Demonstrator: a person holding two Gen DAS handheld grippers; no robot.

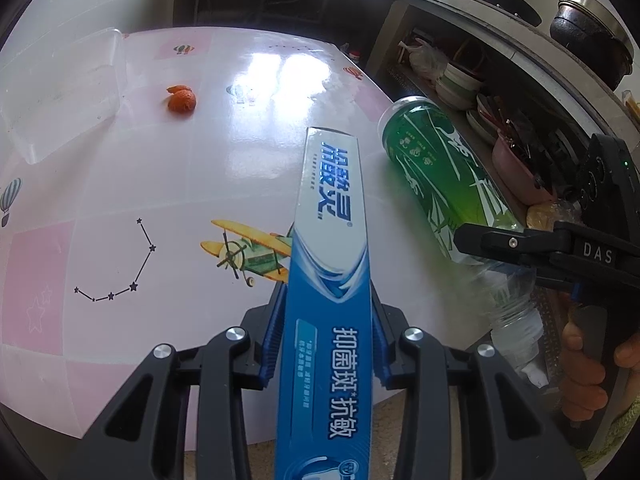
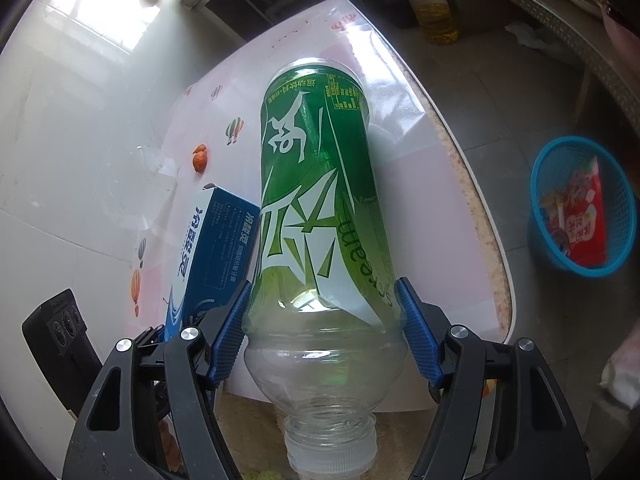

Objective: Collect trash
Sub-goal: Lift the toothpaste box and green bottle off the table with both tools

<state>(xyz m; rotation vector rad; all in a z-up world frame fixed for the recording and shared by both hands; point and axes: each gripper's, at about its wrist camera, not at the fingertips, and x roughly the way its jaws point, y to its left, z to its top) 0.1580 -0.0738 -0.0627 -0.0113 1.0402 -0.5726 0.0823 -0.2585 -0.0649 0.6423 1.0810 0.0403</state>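
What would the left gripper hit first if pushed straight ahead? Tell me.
The left gripper, shut on the toothpaste box, points across the table. The way looks free; the orange peel sits left of that line, though depth is unclear.

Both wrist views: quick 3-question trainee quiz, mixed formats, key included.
1. True or false: the left gripper is shut on the toothpaste box.
2. Which item does the right gripper hold: A) orange peel B) green bottle C) blue basket?
3. Fill in: the orange peel lies on the ____.

Key: 1 true. 2 B, the green bottle; the blue basket sits on the floor. 3 table.
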